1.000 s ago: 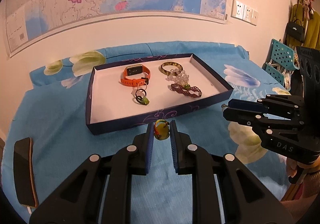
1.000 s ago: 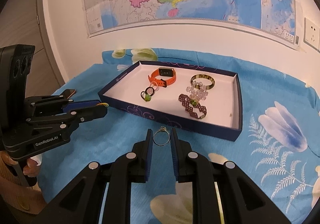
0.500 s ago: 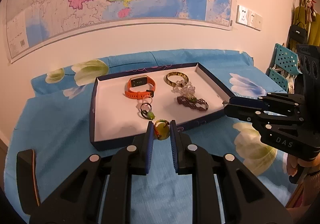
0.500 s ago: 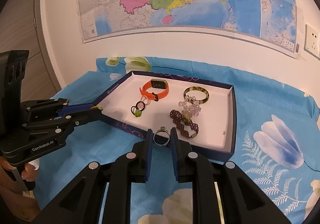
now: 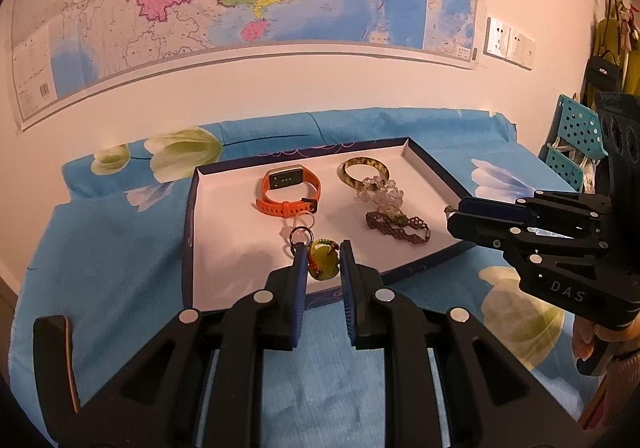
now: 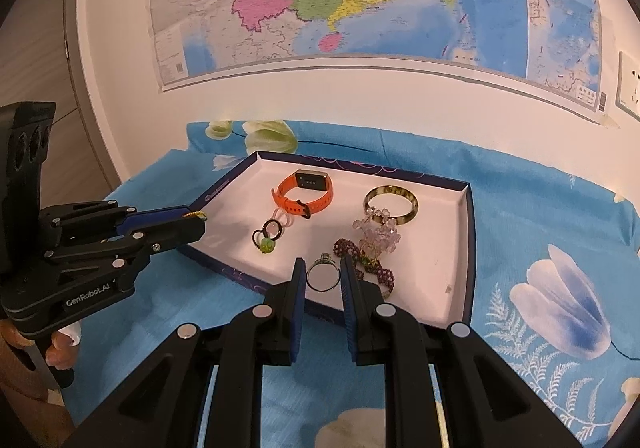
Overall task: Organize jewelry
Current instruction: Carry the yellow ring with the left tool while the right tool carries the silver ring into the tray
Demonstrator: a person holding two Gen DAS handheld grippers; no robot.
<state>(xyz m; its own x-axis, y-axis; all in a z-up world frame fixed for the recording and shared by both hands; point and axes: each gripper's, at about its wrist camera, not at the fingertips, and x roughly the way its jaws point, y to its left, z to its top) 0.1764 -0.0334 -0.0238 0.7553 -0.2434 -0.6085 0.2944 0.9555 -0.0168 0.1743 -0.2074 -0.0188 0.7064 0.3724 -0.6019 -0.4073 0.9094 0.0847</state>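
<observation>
Left gripper [image 5: 323, 262] clamps yellow-green beaded pendant [image 5: 322, 263] above near edge of tray [image 5: 188, 232]. Right gripper [image 6: 322, 276] pinches silver ring [image 6: 322, 275] over tray's front wall. Orange watch [image 6: 304, 193], bangle [image 6: 391, 205], bracelets lie inside.

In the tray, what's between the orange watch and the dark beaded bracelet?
Bare white tray floor between orange watch and dark beaded bracelet; right wrist view.

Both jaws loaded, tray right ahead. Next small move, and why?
Probably lower both toward the tray floor, then release. The left gripper pinches a yellow-green charm and the right gripper a silver ring, both over the tray's near edge.
</observation>
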